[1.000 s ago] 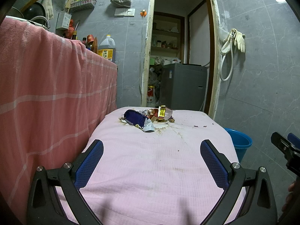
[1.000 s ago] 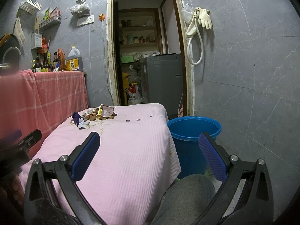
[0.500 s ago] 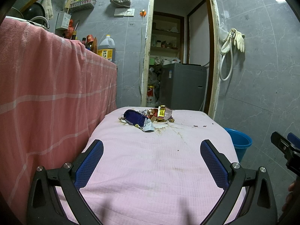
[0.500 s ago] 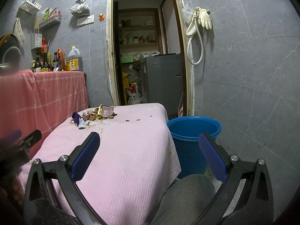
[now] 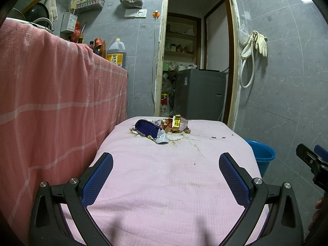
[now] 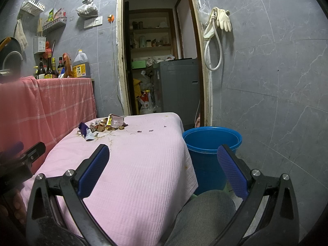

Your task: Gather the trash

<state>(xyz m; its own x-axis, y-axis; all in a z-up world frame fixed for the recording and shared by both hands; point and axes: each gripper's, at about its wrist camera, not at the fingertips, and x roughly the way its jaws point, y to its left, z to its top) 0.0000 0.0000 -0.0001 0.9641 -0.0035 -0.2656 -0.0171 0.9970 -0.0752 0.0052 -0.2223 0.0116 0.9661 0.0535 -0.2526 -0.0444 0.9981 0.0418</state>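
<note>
A pile of trash lies at the far end of the pink-covered table (image 5: 164, 174): a blue-purple wrapper (image 5: 148, 130), a yellow and red packet (image 5: 177, 123) and small brown scraps. The same pile shows in the right wrist view (image 6: 102, 126). A blue bucket (image 6: 211, 141) stands on the floor right of the table, also in the left wrist view (image 5: 261, 153). My left gripper (image 5: 166, 174) is open and empty over the near part of the table. My right gripper (image 6: 164, 170) is open and empty at the table's near right edge.
A counter draped in a red checked cloth (image 5: 51, 102) runs along the left, with bottles (image 6: 51, 67) on top. A doorway (image 5: 194, 61) with a grey appliance (image 5: 201, 92) is behind the table. Small purple crumbs (image 6: 143, 131) and stains mark the tablecloth. A grey-clad knee (image 6: 203, 215) is below.
</note>
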